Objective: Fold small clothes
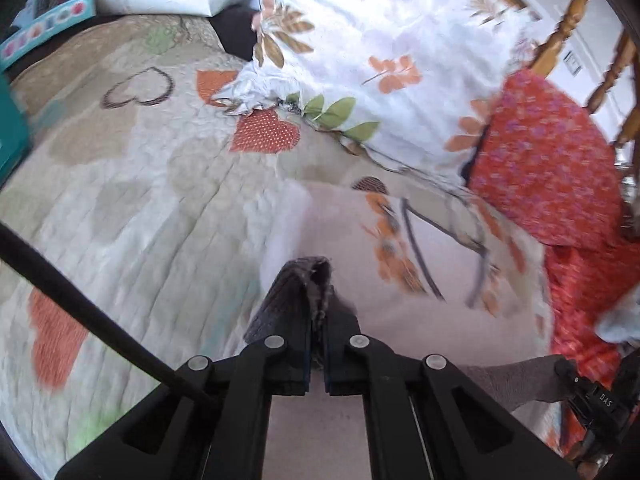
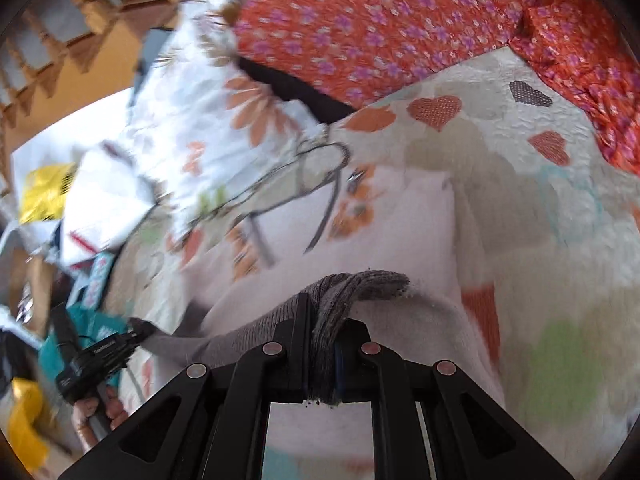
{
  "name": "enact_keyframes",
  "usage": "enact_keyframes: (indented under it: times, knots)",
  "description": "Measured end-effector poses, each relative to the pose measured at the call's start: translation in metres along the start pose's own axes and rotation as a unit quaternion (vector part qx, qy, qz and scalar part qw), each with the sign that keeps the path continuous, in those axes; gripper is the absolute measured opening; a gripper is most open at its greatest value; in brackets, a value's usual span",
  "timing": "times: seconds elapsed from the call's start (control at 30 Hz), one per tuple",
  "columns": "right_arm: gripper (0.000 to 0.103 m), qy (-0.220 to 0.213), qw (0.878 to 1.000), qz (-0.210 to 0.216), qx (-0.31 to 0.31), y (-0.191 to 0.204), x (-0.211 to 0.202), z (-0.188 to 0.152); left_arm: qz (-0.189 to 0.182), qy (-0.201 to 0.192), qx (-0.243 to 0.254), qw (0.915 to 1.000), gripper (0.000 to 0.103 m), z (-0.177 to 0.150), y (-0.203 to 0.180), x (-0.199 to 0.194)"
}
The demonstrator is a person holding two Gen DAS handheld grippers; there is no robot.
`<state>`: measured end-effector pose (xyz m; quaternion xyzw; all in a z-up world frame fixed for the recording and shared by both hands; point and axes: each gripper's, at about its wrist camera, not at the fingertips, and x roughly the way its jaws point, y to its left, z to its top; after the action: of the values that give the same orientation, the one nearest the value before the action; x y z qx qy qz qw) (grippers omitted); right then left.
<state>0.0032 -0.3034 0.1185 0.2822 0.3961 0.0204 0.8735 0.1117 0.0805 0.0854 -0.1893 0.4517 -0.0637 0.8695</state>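
A small white garment [image 1: 400, 300] with an orange and grey print and a grey ribbed hem hangs over the quilt, stretched between both grippers. My left gripper [image 1: 318, 280] is shut on one end of the grey hem [image 1: 316, 276]. My right gripper [image 2: 324, 320] is shut on the other end of the hem [image 2: 360, 284]; the garment's white body [image 2: 400, 220] droops beyond it. The right gripper shows at the lower right of the left wrist view [image 1: 592, 396], the left gripper at the lower left of the right wrist view [image 2: 96, 360]. Both views are blurred.
A heart-patterned quilt [image 1: 140, 200] covers the bed. A white floral pillow [image 1: 380, 60] and a red floral cushion [image 1: 552, 160] lie at the head by a wooden headboard [image 1: 568, 20]. A teal box [image 1: 12, 140] sits left. Bags and clutter [image 2: 48, 192] lie beside the bed.
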Motion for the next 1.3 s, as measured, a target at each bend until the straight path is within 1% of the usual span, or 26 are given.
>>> enact_keyframes:
  times: [0.07, 0.1, 0.13, 0.17, 0.23, 0.27, 0.3, 0.37, 0.43, 0.47, 0.5, 0.53, 0.6, 0.63, 0.67, 0.77, 0.87, 0.97, 1.03, 1.07, 1.1, 1.13, 1.17, 1.2, 1.27, 1.3]
  knots:
    - [0.01, 0.009, 1.0, -0.02, 0.013, -0.01, 0.037, 0.024, 0.008, 0.016, -0.01, 0.9998, 0.003, 0.017, -0.001, 0.031]
    - [0.01, 0.012, 0.999, -0.027, 0.019, -0.015, 0.052, 0.033, 0.001, 0.024, -0.011, 0.9997, 0.004, 0.022, 0.001, 0.043]
    - [0.01, 0.016, 0.999, -0.029, 0.027, -0.021, 0.064, 0.04, 0.006, 0.03, -0.013, 0.9994, 0.004, 0.027, 0.001, 0.055]
    - [0.01, 0.022, 0.999, -0.027, 0.041, -0.029, 0.08, 0.049, 0.009, 0.032, -0.012, 0.9994, 0.004, 0.03, 0.0, 0.061]
    - [0.012, 0.028, 0.997, -0.02, 0.063, -0.042, 0.097, 0.059, 0.01, 0.033, -0.017, 0.9993, 0.005, 0.038, 0.0, 0.074]
    - [0.012, 0.027, 0.997, -0.019, 0.077, -0.05, 0.104, 0.064, 0.015, 0.036, -0.032, 0.9987, 0.006, 0.042, 0.002, 0.078]
    - [0.013, 0.026, 0.995, -0.016, 0.095, -0.059, 0.11, 0.069, 0.01, 0.031, -0.045, 0.9985, 0.008, 0.048, 0.005, 0.08]
    - [0.013, 0.031, 0.993, -0.014, 0.112, -0.067, 0.119, 0.073, 0.011, 0.012, -0.064, 0.9978, 0.021, 0.057, 0.01, 0.079]
    - [0.013, 0.028, 0.995, -0.039, 0.093, -0.065, 0.123, 0.078, 0.013, 0.008, -0.075, 0.9971, 0.03, 0.063, 0.013, 0.077]
    - [0.017, 0.024, 0.996, -0.051, 0.076, -0.061, 0.122, 0.079, 0.007, 0.008, -0.082, 0.9966, 0.033, 0.064, 0.014, 0.074]
    - [0.027, 0.018, 0.996, -0.064, 0.056, -0.055, 0.119, 0.081, 0.001, 0.011, -0.085, 0.9963, 0.033, 0.063, 0.015, 0.071]
    - [0.033, 0.009, 0.996, -0.081, 0.034, -0.049, 0.114, 0.082, -0.003, 0.013, -0.084, 0.9964, 0.034, 0.062, 0.014, 0.067]
    - [0.058, -0.01, 0.994, -0.111, 0.001, -0.041, 0.104, 0.085, -0.009, 0.01, -0.075, 0.9971, 0.037, 0.057, 0.013, 0.051]
    - [0.061, -0.023, 0.991, -0.129, -0.015, -0.038, 0.095, 0.085, -0.01, 0.006, -0.072, 0.9973, 0.041, 0.053, 0.013, 0.044]
    - [0.061, -0.031, 0.99, -0.138, -0.024, -0.037, 0.089, 0.085, -0.007, 0.0, -0.066, 0.9978, 0.045, 0.049, 0.012, 0.035]
    - [0.061, -0.033, 0.986, -0.154, -0.05, -0.036, 0.067, 0.073, 0.01, -0.01, -0.046, 0.9988, 0.048, 0.028, 0.015, 0.008]
    - [0.063, -0.018, 0.983, -0.164, -0.076, -0.038, 0.049, 0.046, 0.015, -0.004, -0.046, 0.9988, 0.048, 0.005, 0.024, -0.01]
    - [0.063, 0.012, 0.984, -0.155, -0.084, -0.042, 0.039, 0.013, 0.013, -0.001, -0.059, 0.9981, 0.049, -0.021, 0.035, -0.027]
    - [0.063, 0.037, 0.981, -0.172, -0.085, -0.046, 0.038, -0.009, 0.032, 0.0, -0.053, 0.9981, 0.049, -0.042, 0.041, -0.036]
    - [0.063, 0.043, 0.98, -0.174, -0.081, -0.048, 0.038, -0.017, 0.047, -0.001, -0.046, 0.9978, 0.049, -0.051, 0.043, -0.039]
    - [0.059, 0.054, 0.981, -0.171, -0.075, -0.052, 0.038, -0.026, 0.062, -0.002, -0.034, 0.9975, 0.049, -0.062, 0.044, -0.041]
    - [0.047, 0.065, 0.982, -0.163, -0.07, -0.055, 0.039, -0.031, 0.07, -0.001, -0.022, 0.9973, 0.049, -0.069, 0.045, -0.041]
    - [0.015, 0.076, 0.984, -0.151, -0.064, -0.058, 0.04, -0.034, 0.077, 0.001, -0.009, 0.997, 0.049, -0.076, 0.046, -0.041]
    - [0.014, 0.086, 0.985, -0.141, -0.055, -0.062, 0.039, -0.037, 0.084, 0.006, 0.004, 0.9964, 0.049, -0.082, 0.046, -0.041]
    - [0.009, 0.087, 0.985, -0.14, -0.042, -0.067, 0.031, -0.04, 0.09, 0.014, 0.023, 0.9956, 0.049, -0.089, 0.047, -0.041]
    - [0.008, 0.089, 0.985, -0.143, -0.036, -0.071, 0.027, -0.042, 0.092, 0.013, 0.035, 0.9951, 0.049, -0.092, 0.047, -0.043]
